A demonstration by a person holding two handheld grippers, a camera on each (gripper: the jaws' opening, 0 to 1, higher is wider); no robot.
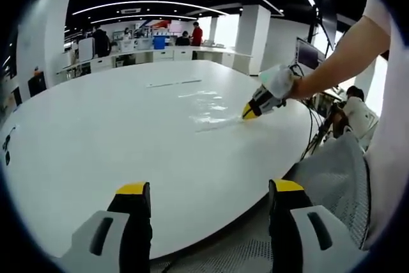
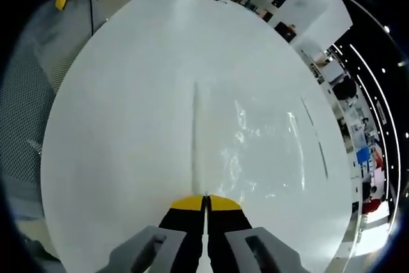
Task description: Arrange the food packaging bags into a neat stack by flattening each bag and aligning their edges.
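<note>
left gripper [image 1: 209, 190] jaws apart, right gripper [image 2: 206, 200] closed

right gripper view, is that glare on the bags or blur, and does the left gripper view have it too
Right gripper view: sharp white glints of ceiling light on the clear bags, glare rather than blur, ahead of the shut right gripper. Left gripper view: fainter sheen on the same bags; fisheye bends the white table edge.

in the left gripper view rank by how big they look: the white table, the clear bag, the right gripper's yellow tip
1. white table, by far the largest.
2. clear bag, a faint glossy patch lying on the table.
3. right gripper yellow tip, smallest, touching the bag's near edge.
</note>
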